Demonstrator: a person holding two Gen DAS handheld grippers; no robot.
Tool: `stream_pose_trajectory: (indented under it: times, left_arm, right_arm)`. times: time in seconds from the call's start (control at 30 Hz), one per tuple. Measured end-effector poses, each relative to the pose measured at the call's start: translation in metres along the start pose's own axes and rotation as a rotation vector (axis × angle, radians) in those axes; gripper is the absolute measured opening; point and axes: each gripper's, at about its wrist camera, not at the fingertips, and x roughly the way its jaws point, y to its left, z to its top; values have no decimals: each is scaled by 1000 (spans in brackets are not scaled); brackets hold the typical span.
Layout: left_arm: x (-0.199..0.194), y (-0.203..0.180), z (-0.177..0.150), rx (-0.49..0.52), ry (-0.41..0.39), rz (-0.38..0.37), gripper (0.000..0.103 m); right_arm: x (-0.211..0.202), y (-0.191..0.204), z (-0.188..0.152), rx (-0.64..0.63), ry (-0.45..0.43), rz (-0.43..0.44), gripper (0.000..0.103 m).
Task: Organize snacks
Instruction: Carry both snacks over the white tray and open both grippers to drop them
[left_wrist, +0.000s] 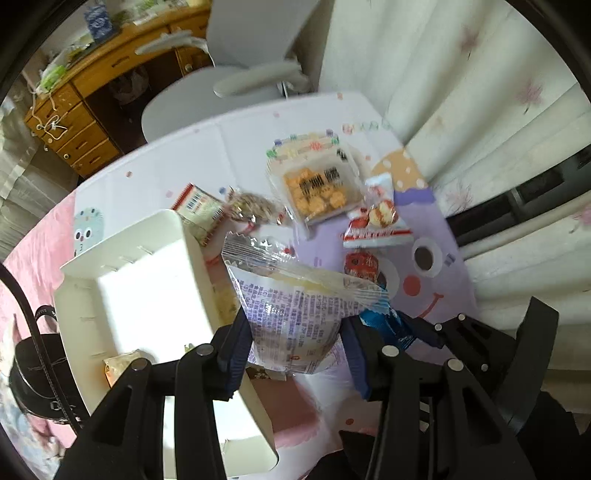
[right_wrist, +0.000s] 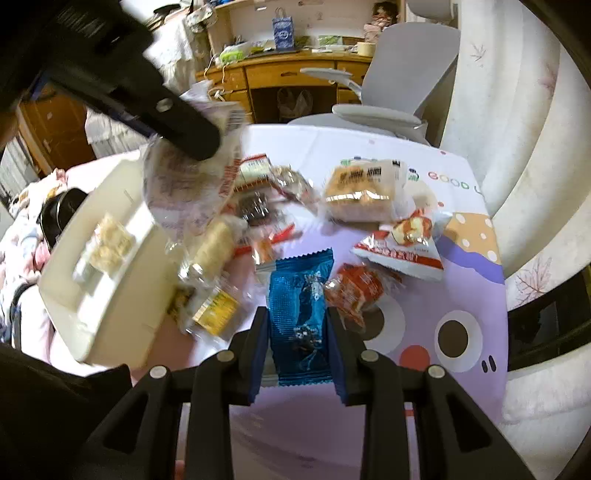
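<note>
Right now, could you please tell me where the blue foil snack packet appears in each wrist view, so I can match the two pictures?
Left wrist view: only a corner of the blue foil snack packet shows, low and right of centre, behind the printed clear packet.
Right wrist view: the blue foil snack packet is bottom centre, between the right gripper fingers.
Shared landmark: the white tray, left of the snacks in both.

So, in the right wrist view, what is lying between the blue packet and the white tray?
Clear-wrapped snacks: a yellow-labelled packet and a pale roll, between blue packet and white tray.
</note>
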Motion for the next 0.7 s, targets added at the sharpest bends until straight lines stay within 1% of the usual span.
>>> stream_pose_trajectory:
  times: [0.17,0.27,0.4,0.5,0.7]
  left_arm:
    - [-40,28,-25,-19,-123,-27,45]
    - [-58,46,-40,-29,-175,-40,45]
    - [-73,70,-60,-43,-192,-48,45]
    - [-82,93,-78,-64,-200,-56,45]
    - [-93,130,-113,-75,-227,-85,45]
  right_arm:
    - [-23,19,10,53,-58,-31,30]
    - [-34,29,15,75,-90,-41,30]
    - [-50,46,19,114,-130,-47,30]
    - [-61,65,21,112,-181,-58,30]
    - [-69,101,21,108,-213,-45,30]
